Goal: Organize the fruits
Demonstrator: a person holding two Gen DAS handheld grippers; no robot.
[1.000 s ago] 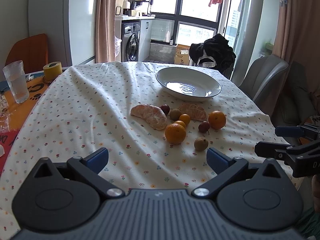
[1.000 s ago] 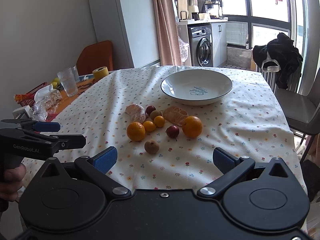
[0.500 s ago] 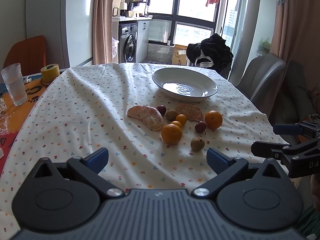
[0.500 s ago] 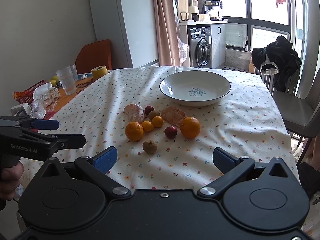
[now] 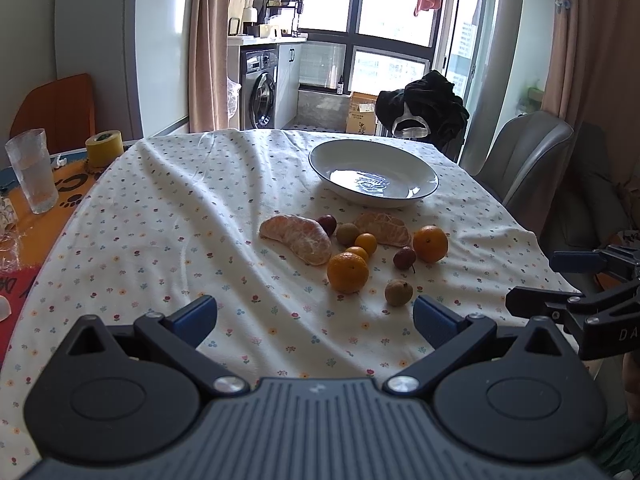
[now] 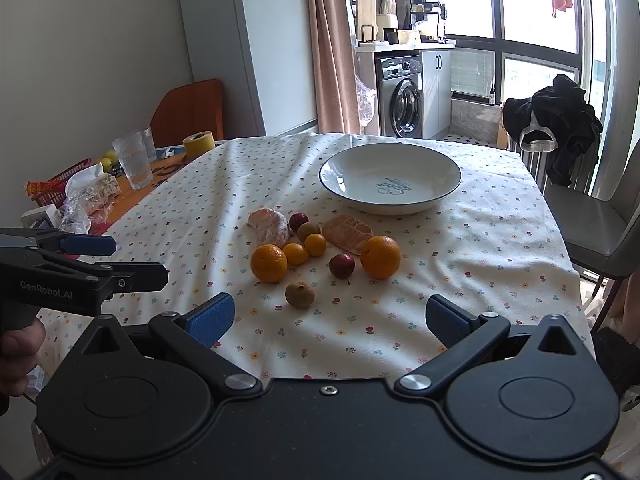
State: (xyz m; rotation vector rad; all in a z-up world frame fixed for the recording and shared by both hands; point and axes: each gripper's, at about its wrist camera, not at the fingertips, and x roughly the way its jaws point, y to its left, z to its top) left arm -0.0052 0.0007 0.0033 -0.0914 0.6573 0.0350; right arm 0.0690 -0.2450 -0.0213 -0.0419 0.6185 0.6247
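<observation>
Ten loose fruits: clustered on the tablecloth ahead of both grippers, none in the white plate just beyond.
Nearest piece: small brown fruit, ahead of the right gripper, apart from the rest.
Right gripper: spread wide, holding nothing.
Left gripper: likewise wide apart and empty, level with the near table edge.
Step in hand: probably first pick; best taken from above, closing gently on the brown fruit, round and apt to roll.
Peeled halves: soft; light squeeze only.
Edges: plate rim raised, needs lift before release.
Room: bare cloth left and right of cluster; glass and clutter far left.
</observation>
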